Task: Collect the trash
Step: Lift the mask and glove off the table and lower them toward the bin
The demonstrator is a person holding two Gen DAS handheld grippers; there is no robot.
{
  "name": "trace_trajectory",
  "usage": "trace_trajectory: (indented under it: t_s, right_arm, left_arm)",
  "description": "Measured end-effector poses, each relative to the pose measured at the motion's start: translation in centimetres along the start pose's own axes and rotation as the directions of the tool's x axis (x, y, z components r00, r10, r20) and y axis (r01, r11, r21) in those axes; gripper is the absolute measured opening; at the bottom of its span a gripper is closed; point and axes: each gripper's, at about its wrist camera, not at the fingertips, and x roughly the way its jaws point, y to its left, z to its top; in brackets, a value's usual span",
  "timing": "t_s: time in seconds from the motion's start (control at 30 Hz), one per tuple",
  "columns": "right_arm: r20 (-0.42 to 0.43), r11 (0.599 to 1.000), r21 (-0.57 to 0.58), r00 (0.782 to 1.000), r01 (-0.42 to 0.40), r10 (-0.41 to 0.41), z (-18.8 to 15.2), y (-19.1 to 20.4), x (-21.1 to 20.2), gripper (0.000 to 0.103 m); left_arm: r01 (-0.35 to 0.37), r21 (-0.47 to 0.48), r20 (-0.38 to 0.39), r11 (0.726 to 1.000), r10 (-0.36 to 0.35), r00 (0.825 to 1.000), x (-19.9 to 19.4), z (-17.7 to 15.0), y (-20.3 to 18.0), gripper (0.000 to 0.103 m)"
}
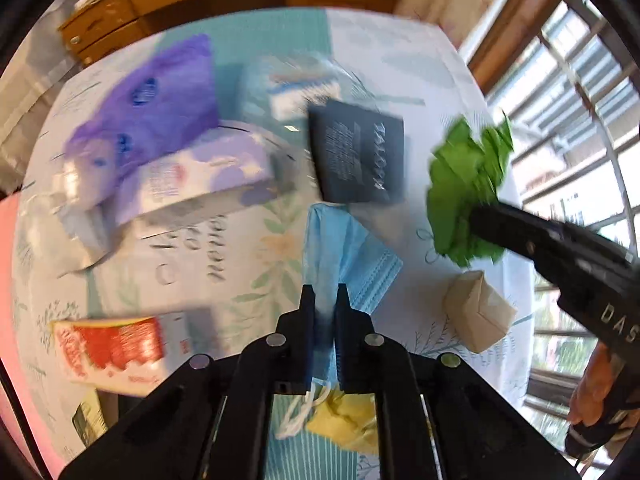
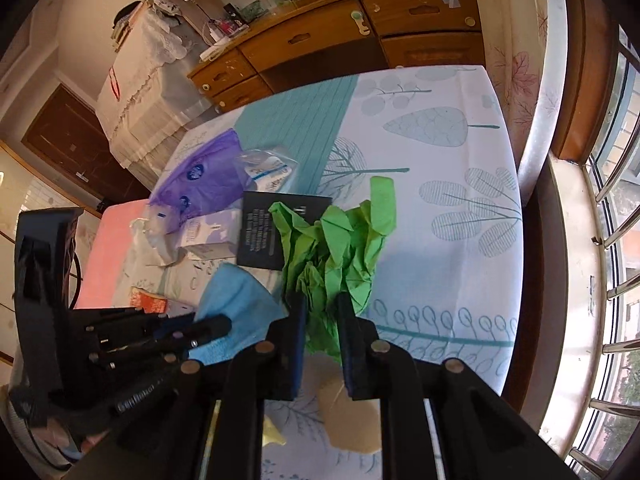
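My left gripper is shut on a light blue face mask, held above the table. It also shows in the right wrist view, with the left gripper beside it. My right gripper is shut on a crumpled green paper, lifted over the table. In the left wrist view the right gripper holds the green paper at the right.
On the patterned tablecloth lie a dark booklet, a purple bag, a white and purple box, a red packet, a beige paper lump and a yellow paper. Wooden drawers stand behind; a window is right.
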Motion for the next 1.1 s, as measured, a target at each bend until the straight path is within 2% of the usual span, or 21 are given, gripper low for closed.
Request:
trace_trajectory:
  t_s: [0.2,0.3,0.4,0.5,0.73,1.1]
  right_arm:
    - [0.039,0.999,-0.017,0.998,-0.049,0.050,-0.9,2.7,-2.9,0.015]
    - [0.052,0.997,-0.041,0.996,-0.072,0.074,-1.7,4.5,-4.6,0.014]
    - [0.056,0.993,-0.070,0.994,-0.091,0.095,-3.0,6.7,-6.3,0.014]
    - [0.052,0.991,-0.089,0.993,-0.102,0.107,-4.9,8.9,-7.7,0.014]
    - [0.068,0.991,-0.112,0.995,-0.070,0.078,-10.9,14.5,-10.1,0.014]
    - [0.117,0.999,-0.054,0.993,-0.008,0.014,-24.4,24.2,-12.0,0.014]
  left_arm:
    - [0.011,-0.075,0.084,0.997,-0.005,0.996,-4.9,-1.4,2.4,0.006]
    - [0.025,-0.106,0.138,0.994,-0.010,0.990,-8.1,-1.6,4.5,0.006]
    - [0.032,-0.119,0.193,0.992,-0.008,0.981,-11.2,-3.1,5.4,0.006]
    - [0.044,-0.120,0.238,0.992,-0.015,0.971,-14.6,-5.8,6.5,0.006]
    - [0.063,-0.075,0.304,0.995,-0.037,0.952,-19.2,-13.2,8.7,0.006]
    - [0.082,-0.018,0.340,0.996,-0.071,0.938,-24.1,-27.0,14.3,0.006]
